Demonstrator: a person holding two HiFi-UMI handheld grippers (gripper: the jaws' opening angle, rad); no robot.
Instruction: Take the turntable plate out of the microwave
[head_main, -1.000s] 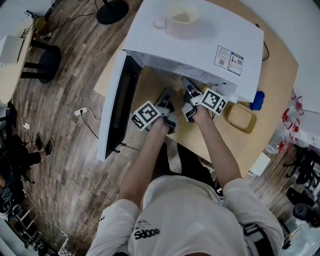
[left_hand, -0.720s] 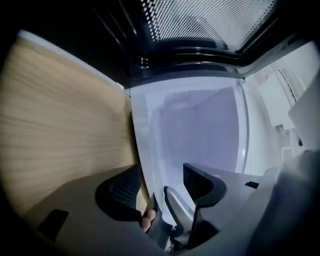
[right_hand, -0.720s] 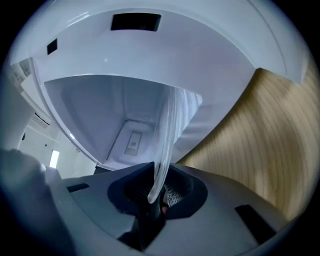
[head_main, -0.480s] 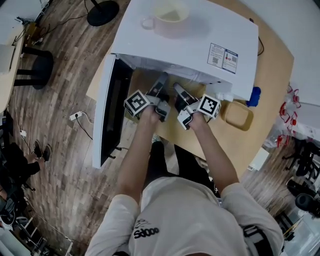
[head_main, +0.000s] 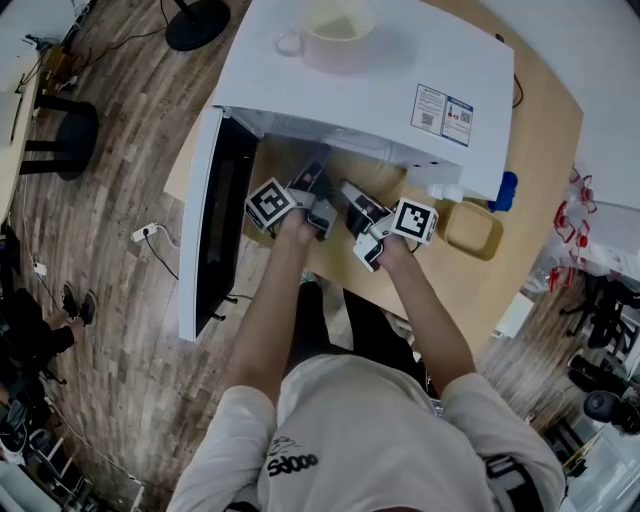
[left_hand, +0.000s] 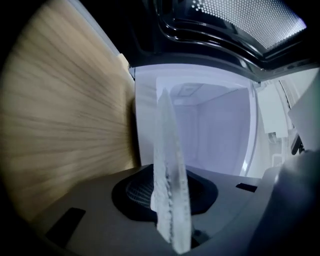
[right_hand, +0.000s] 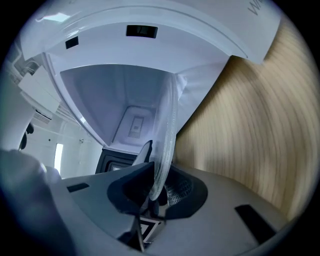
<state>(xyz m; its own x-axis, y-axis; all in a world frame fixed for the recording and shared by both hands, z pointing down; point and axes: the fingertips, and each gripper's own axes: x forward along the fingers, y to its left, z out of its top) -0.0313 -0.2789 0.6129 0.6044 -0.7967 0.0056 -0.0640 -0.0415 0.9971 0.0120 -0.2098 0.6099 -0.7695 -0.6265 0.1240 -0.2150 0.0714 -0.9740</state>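
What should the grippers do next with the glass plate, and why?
Probably finish closing the left gripper on the turntable plate. Its jaws have just been closing but seem not to pinch the rim yet, while the right gripper already clamps it.

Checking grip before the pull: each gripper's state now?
Left gripper: open, jaws just closing around the turntable plate.
Right gripper: just shut on the turntable plate.
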